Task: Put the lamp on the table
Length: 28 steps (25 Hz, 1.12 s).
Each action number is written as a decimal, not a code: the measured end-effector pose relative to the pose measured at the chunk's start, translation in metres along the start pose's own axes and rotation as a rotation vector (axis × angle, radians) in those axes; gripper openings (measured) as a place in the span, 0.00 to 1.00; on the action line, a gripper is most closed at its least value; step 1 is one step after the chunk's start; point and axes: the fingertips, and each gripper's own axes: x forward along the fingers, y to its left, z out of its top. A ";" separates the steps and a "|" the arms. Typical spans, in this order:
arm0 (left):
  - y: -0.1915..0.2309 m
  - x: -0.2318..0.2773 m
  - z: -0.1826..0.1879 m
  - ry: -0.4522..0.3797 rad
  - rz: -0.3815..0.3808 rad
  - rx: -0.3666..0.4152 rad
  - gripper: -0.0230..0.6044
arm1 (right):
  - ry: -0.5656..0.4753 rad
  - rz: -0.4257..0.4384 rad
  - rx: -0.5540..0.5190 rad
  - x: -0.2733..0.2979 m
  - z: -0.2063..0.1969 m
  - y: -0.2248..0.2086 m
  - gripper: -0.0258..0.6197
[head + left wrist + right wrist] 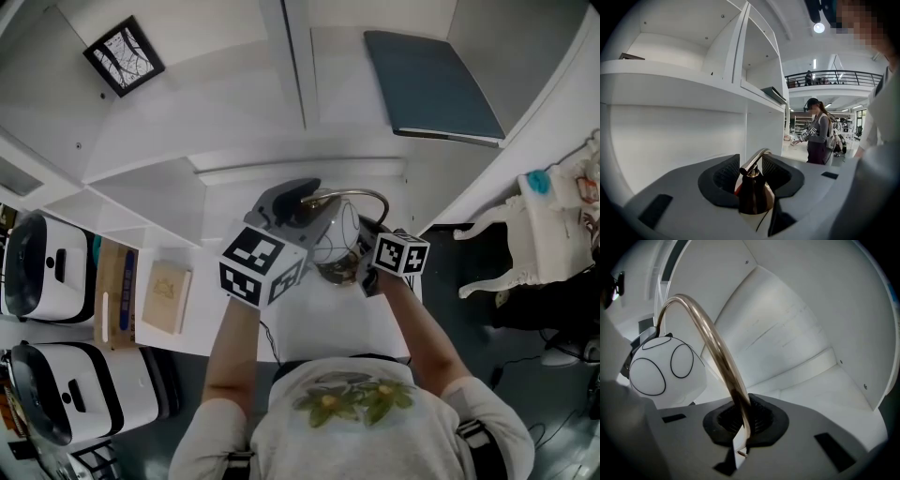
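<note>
The lamp has a curved brass arm (354,195) and a white globe shade (665,369) with black rings on it. I hold it with both grippers above the white table (328,323). My left gripper (312,210) is shut on the dark brass cap (752,194) at the top of the shade. My right gripper (740,420) is shut on the brass arm (723,366) lower down. In the head view the right gripper (368,232) sits just right of the shade (333,234). The lamp's foot is hidden.
White shelving rises behind the table, with a grey-blue folder (431,84) and a framed picture (124,56) on it. A wooden box (167,295) and white appliances (47,267) are at left. A white chair (520,234) stands at right. A person (816,136) stands far off.
</note>
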 end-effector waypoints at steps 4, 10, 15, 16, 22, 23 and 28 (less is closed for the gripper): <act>0.000 0.005 -0.002 0.010 0.003 0.018 0.31 | 0.003 -0.001 0.000 0.004 -0.003 -0.004 0.08; -0.003 0.009 -0.007 0.020 -0.010 0.037 0.30 | 0.012 -0.005 0.001 0.006 -0.007 -0.009 0.09; -0.003 0.009 -0.009 0.017 -0.012 0.041 0.30 | 0.012 0.004 -0.009 0.007 -0.008 -0.008 0.09; -0.004 0.008 -0.009 0.018 -0.019 0.041 0.30 | 0.014 0.005 -0.012 0.007 -0.009 -0.007 0.09; -0.013 0.004 -0.012 0.031 -0.051 0.044 0.31 | 0.030 -0.007 -0.049 0.004 -0.014 -0.006 0.09; -0.014 0.003 -0.013 0.032 -0.056 0.045 0.31 | 0.032 -0.007 -0.051 0.004 -0.015 -0.006 0.09; -0.021 -0.003 -0.017 0.037 -0.084 0.040 0.31 | 0.047 -0.010 -0.079 0.003 -0.021 -0.004 0.09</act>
